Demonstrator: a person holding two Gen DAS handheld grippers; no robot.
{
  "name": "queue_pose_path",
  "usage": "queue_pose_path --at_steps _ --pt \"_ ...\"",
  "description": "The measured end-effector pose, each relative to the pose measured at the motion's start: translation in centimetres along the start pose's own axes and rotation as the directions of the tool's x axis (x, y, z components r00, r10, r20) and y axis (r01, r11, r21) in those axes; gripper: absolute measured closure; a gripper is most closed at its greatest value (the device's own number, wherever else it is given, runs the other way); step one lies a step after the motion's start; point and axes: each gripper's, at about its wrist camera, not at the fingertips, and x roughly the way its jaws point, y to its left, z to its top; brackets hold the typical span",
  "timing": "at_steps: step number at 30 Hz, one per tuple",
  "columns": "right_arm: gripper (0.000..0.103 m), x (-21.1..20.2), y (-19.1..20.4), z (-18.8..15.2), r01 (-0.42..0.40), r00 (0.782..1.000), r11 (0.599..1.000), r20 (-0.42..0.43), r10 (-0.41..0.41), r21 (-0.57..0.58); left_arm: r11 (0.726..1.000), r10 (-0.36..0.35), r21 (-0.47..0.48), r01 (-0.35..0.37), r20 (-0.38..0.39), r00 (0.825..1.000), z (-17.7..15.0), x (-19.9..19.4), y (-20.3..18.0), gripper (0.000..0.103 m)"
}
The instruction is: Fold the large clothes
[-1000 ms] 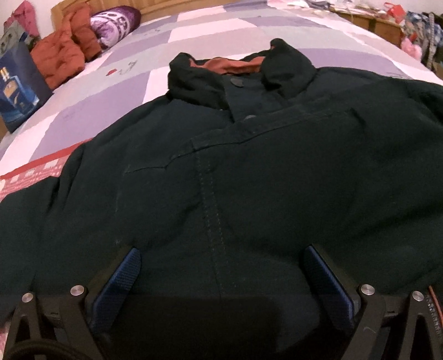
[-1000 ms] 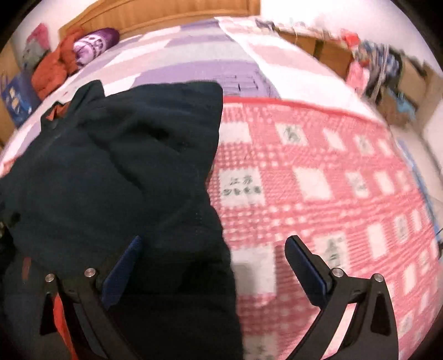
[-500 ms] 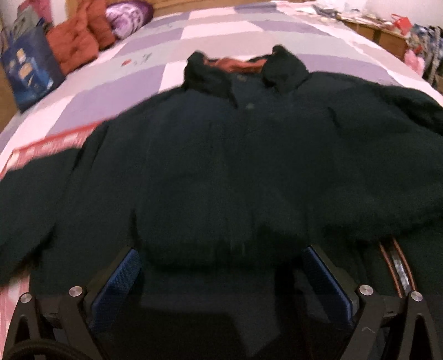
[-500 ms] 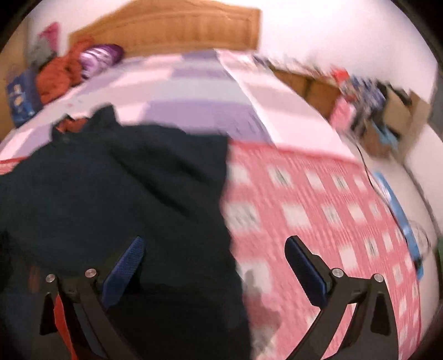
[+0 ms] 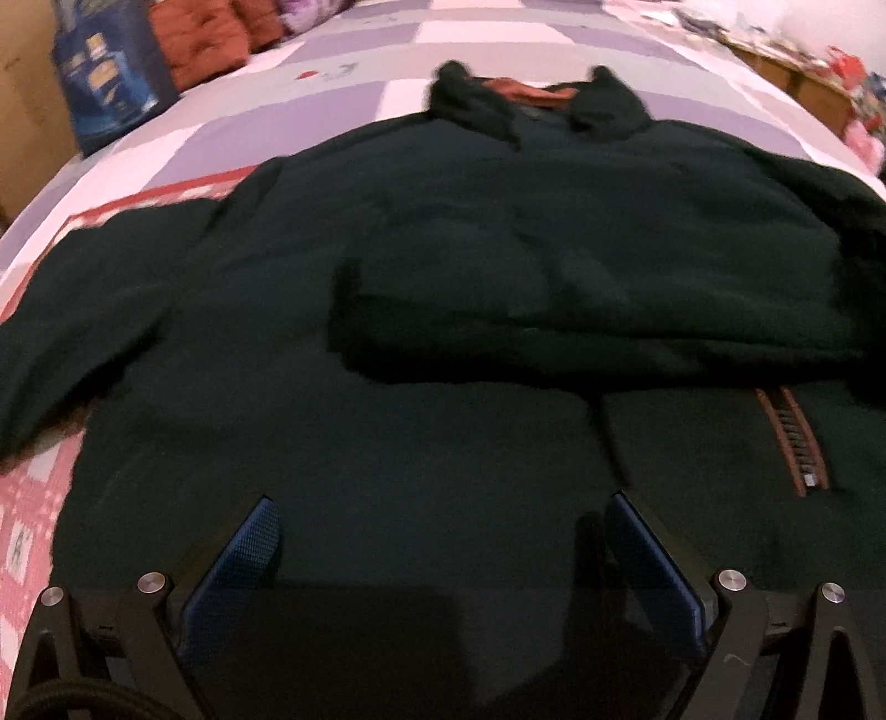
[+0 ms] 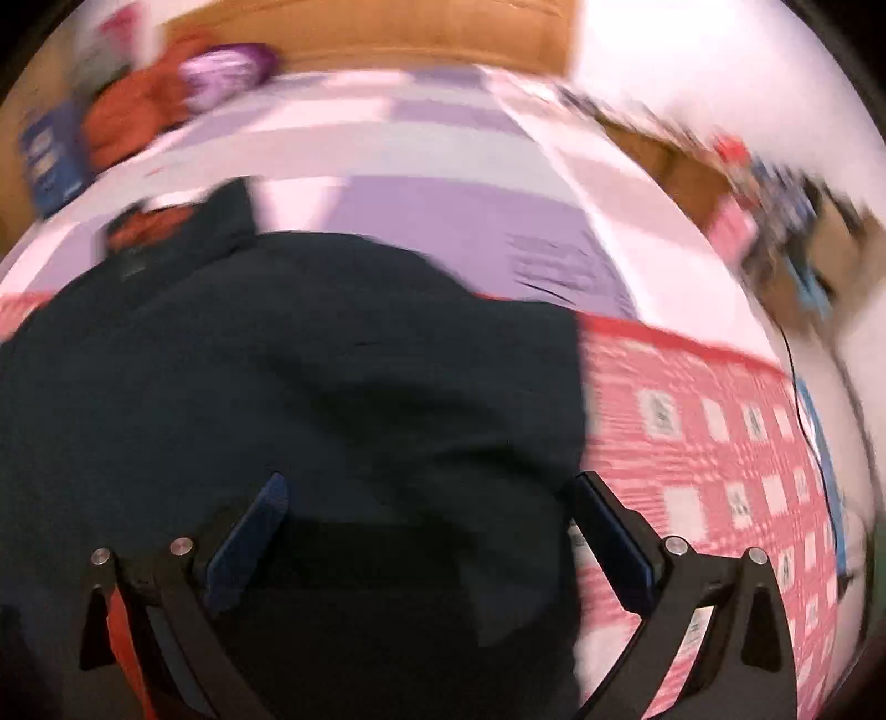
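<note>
A large dark green jacket (image 5: 443, 332) with a rust-brown collar lining lies face up on the bed, collar at the far end. Its right sleeve is folded across the chest; the left sleeve (image 5: 83, 299) stretches out to the left. A brown-edged zipper (image 5: 792, 437) shows at lower right. My left gripper (image 5: 443, 548) is open and empty above the jacket's lower part. My right gripper (image 6: 426, 531) is open and empty over the jacket's right side (image 6: 277, 387). The right wrist view is blurred.
The bed has a purple and white patchwork cover (image 5: 343, 111) and a red and white checked blanket (image 6: 709, 432). A blue bag (image 5: 105, 94) and orange clothes (image 5: 199, 44) sit at the far left. A cluttered wooden shelf (image 6: 775, 210) runs along the right.
Both grippers have pulled back and up from the jacket, staying open. The right sleeve, earlier raised near the right gripper, now lies folded across the chest.
</note>
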Motion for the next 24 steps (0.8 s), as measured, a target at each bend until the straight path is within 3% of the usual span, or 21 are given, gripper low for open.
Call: queue_pose_path --at_steps 4,6,10,13,14,16,18,24 --pt "0.0 -1.0 7.5 -0.7 -0.076 0.997 0.988 0.014 0.079 -0.135 0.998 0.018 -0.059 -0.018 -0.006 1.0 -0.5 -0.3 3.0 0.005" --pt "0.0 -0.8 12.6 -1.3 -0.105 0.995 0.967 -0.023 0.102 -0.232 0.996 0.04 -0.083 -0.039 0.0 0.999 -0.6 -0.7 5.2 0.005" --pt "0.0 -0.8 18.7 -1.8 -0.106 0.994 0.944 -0.023 0.104 -0.311 0.981 0.081 -0.175 -0.079 0.006 0.997 -1.0 -1.5 10.8 0.005" --pt "0.0 -0.6 19.8 -1.8 -0.069 0.997 0.963 0.01 0.075 -0.261 0.96 0.141 -0.246 -0.136 0.002 0.99 -1.6 -2.0 16.0 0.005" --pt "0.0 0.6 19.6 -2.1 -0.064 0.998 0.975 -0.015 0.062 -0.213 0.951 0.158 -0.269 -0.153 -0.004 0.987 -1.9 -2.1 17.9 0.005" --pt "0.0 2.3 19.2 -2.2 -0.097 0.995 0.984 0.012 0.1 -0.15 0.93 0.197 -0.313 -0.192 -0.014 0.98 -2.5 -2.2 21.8 0.005" --pt "0.0 2.2 19.1 -3.2 -0.108 0.99 0.985 0.075 0.119 -0.137 0.901 0.241 -0.362 -0.239 -0.04 0.97 -3.1 -2.2 26.2 0.005" --pt "0.0 2.8 19.3 -3.1 -0.083 0.991 0.985 0.094 0.098 -0.151 0.805 0.285 -0.51 -0.303 -0.116 0.951 -6.0 -1.7 37.7 0.005"
